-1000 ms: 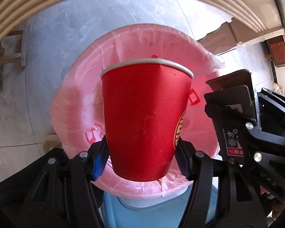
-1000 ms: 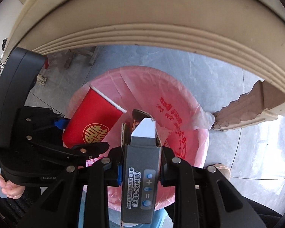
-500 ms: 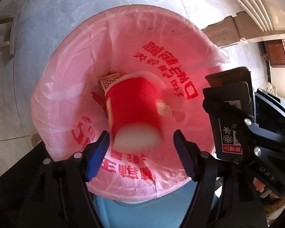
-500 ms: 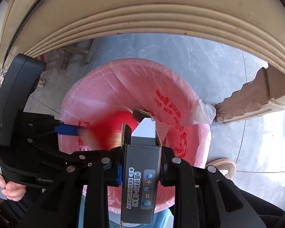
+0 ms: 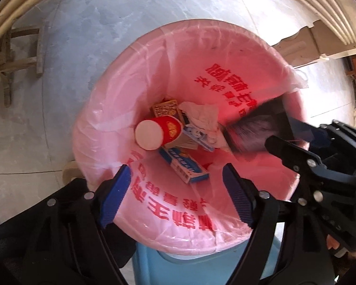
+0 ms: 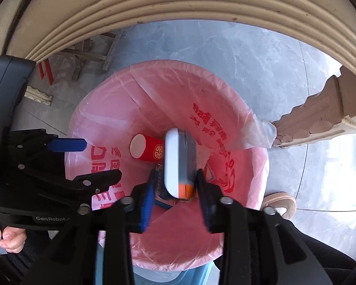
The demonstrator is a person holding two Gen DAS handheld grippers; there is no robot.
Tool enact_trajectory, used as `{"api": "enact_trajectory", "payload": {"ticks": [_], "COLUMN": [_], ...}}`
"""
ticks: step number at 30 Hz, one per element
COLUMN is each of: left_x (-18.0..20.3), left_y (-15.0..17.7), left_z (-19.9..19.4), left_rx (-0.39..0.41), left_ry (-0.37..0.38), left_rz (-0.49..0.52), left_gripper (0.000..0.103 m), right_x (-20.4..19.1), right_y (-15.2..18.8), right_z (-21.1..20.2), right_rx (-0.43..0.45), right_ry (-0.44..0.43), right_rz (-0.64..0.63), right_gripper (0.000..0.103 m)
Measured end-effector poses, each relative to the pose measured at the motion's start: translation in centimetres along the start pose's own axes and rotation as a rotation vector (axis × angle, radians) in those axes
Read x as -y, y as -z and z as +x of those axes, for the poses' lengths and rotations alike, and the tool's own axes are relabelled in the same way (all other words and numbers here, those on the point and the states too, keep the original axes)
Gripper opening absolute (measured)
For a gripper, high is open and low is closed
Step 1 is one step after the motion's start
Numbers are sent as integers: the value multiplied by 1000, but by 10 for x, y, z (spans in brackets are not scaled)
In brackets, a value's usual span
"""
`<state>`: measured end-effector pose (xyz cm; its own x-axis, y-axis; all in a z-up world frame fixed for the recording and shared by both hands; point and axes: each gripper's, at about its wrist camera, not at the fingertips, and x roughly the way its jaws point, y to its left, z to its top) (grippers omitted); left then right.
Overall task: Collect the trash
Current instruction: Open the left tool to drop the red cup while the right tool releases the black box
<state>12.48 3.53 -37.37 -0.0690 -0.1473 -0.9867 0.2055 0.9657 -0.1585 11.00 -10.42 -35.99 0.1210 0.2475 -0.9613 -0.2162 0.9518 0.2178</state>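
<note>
Below, the red cup [image 5: 157, 133] lay on its side among boxes in the pink-lined bin [image 5: 140, 76]. The left gripper [image 5: 175, 197], jaws just opening, stood wide and empty. The right gripper [image 6: 175, 197], jaws just parting, had let go of a blurred grey box [image 6: 180, 163] between them.

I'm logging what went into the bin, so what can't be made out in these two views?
- Grey box below the right gripper: motion-blurred in both views, print unreadable.
- Bin bottom: right wrist view, the box covers it.
- Blue bin: left wrist view, the pink bag covers all but a strip.
</note>
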Motion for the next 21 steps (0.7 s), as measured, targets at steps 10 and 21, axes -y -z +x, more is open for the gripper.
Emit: {"api": "enact_trajectory", "payload": {"ticks": [10, 21], "left_x": [-5, 10], "left_y": [3, 20], "left_z": [-5, -30], "left_rx": [7, 56], "left_ry": [-70, -162], "left_rz": [-63, -76], "left_gripper": [78, 78], "right_x": [1, -1], "right_y": [4, 20], "right_z": [-4, -41], "right_rx": [1, 39], "right_ry": [24, 46], "right_rz": [16, 104], "right_gripper": [65, 85]}}
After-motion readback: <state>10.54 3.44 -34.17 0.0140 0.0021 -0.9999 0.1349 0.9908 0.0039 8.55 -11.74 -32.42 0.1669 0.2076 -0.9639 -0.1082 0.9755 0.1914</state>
